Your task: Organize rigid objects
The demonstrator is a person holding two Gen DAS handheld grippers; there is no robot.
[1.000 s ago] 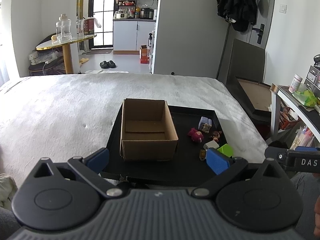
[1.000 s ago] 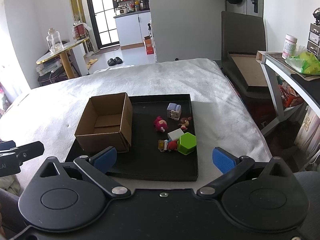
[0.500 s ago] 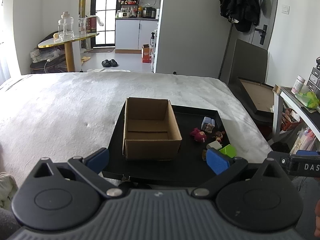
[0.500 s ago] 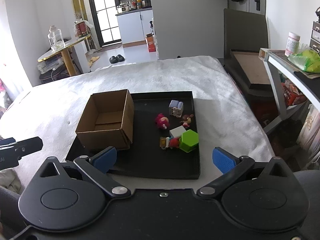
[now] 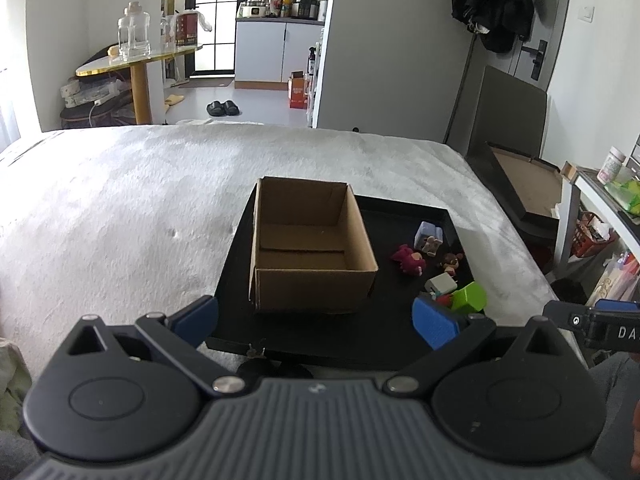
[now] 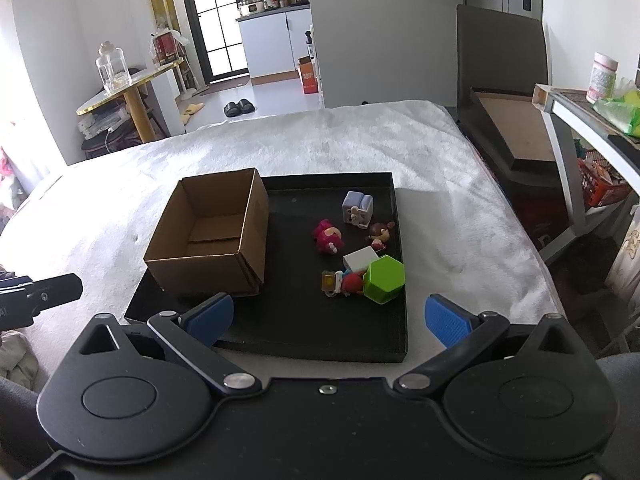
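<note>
A black tray [image 6: 304, 332] lies on a white bed cover. An empty open cardboard box [image 6: 212, 236] [image 5: 310, 248] stands on its left half. Several small toys sit on the right half: a green hexagonal block [image 6: 385, 279] [image 5: 470, 295], a white cube [image 6: 360, 258], a magenta figure [image 6: 329, 237] [image 5: 409, 259], a brown-haired figure [image 6: 380, 234], a pale blue piece [image 6: 357, 208] [image 5: 429, 236] and a red-and-yellow toy [image 6: 340, 282]. My right gripper [image 6: 328, 318] is open, short of the tray's near edge. My left gripper [image 5: 316, 318] is open, near the box's front.
The white bed cover [image 5: 120, 200] spreads left and behind the tray. A shelf unit [image 6: 580, 128] with a jar and a green bag stands at the right. A dark framed board [image 6: 512, 132] leans beside the bed. A round gold-edged table [image 5: 136, 60] stands far left.
Both grippers have moved forward a little and tipped down, so the tray, box and toys sit lower in view. Both stay open; nothing on the tray has moved.
</note>
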